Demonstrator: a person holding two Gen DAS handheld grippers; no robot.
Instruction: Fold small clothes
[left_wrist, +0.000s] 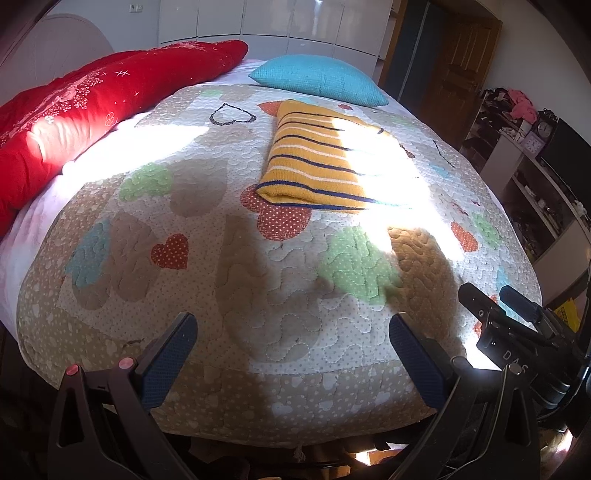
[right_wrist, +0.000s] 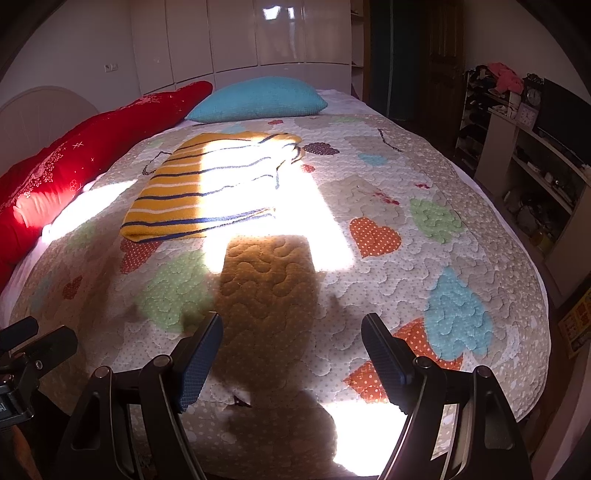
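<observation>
A yellow knit garment with navy and white stripes (left_wrist: 325, 158) lies folded flat on the quilted bed cover, half in bright sunlight. It also shows in the right wrist view (right_wrist: 207, 188), toward the far left. My left gripper (left_wrist: 293, 325) is open and empty, held over the near edge of the bed, well short of the garment. My right gripper (right_wrist: 291, 325) is open and empty, also over the near edge; it appears at the right in the left wrist view (left_wrist: 517, 314).
The quilt (left_wrist: 258, 258) with heart patches covers the bed. A red duvet (left_wrist: 74, 122) runs along the left side and a blue pillow (left_wrist: 317, 79) lies at the far end. Shelves with clutter (right_wrist: 535, 177) stand to the right. White wardrobes back the room.
</observation>
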